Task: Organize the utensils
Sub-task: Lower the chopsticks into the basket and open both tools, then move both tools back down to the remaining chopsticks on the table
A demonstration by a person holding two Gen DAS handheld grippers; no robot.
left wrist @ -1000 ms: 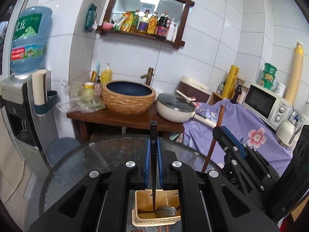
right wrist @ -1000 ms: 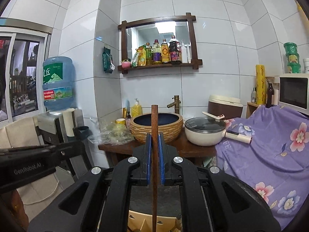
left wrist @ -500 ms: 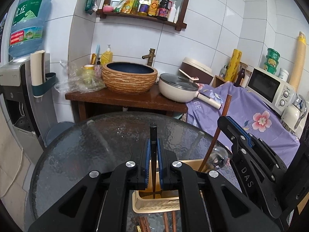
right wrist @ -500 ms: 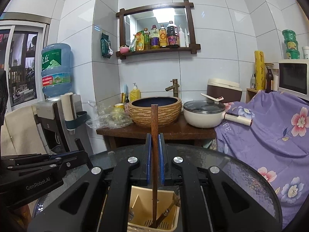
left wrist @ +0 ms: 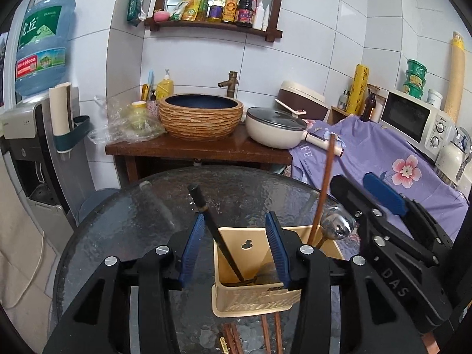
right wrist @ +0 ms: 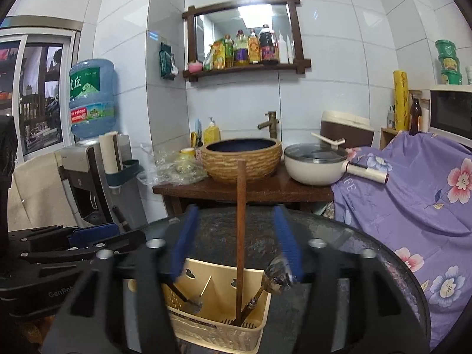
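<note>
The left gripper [left wrist: 236,247] hangs over a beige caddy [left wrist: 253,301] on a round glass table [left wrist: 118,230]. Its jaws are opening, and its blue pads [left wrist: 193,247] stand clear of a black-handled utensil [left wrist: 215,233] between them; that utensil leans toward the left pad with its lower end down in the caddy's left compartment. Nothing is gripped.

The right gripper [right wrist: 239,247] is just right of the left one, over the same caddy [right wrist: 218,318]. Its jaws are opening too, blurred, with a wooden-handled utensil [right wrist: 241,236] standing nearly upright between the pads, touching neither, its foot in the right compartment. A steel spoon [right wrist: 277,275] leans beside it, bowl up, against the right pad. Brown chopsticks [left wrist: 268,333] lie on the glass under the left gripper, in front of the caddy.
</note>
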